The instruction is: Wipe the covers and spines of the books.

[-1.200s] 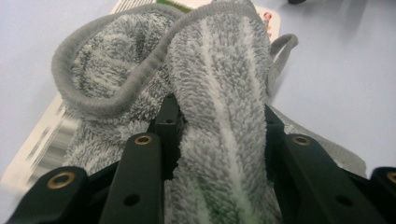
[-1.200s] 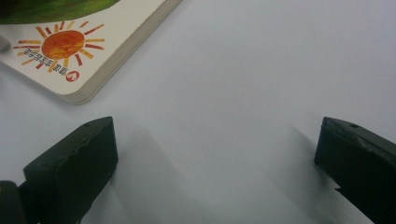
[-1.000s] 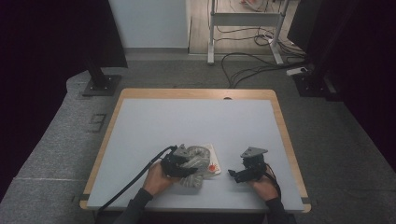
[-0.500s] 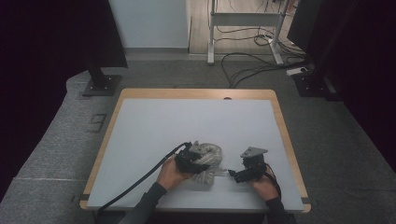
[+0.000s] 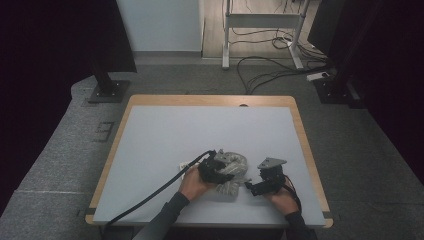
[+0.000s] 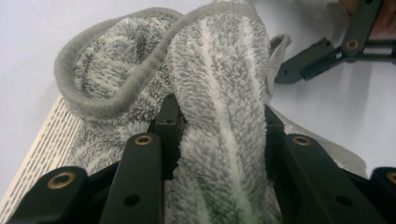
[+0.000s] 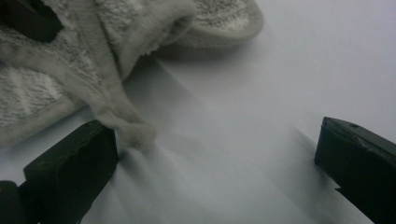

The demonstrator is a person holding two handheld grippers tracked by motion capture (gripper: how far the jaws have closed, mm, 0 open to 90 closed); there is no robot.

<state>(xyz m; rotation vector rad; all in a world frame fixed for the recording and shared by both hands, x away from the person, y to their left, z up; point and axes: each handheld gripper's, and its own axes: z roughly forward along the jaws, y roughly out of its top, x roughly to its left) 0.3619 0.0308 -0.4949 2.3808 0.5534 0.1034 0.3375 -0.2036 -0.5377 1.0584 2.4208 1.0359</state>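
Note:
A grey fluffy towel (image 5: 236, 161) with pale stripes lies bunched near the table's front edge. My left gripper (image 5: 222, 173) is shut on a raised fold of the towel (image 6: 219, 84), and the pile bulges between its two black jaws (image 6: 219, 116). Just to the towel's right, my right gripper (image 5: 251, 187) rests low over the table. Its jaws stand wide open (image 7: 215, 154), and a twisted corner of the towel (image 7: 133, 130) lies against its left fingertip (image 7: 79, 158). The right gripper (image 6: 327, 51) also shows past the towel in the left gripper view.
A white perforated sheet (image 6: 37, 144) lies under the towel's left side. The pale table (image 5: 200, 130) has a wooden rim. A black cable (image 5: 150, 197) trails from my left gripper over the front edge.
My left hand has dragged the held towel to the right, closer to the right gripper. The right gripper has stayed put.

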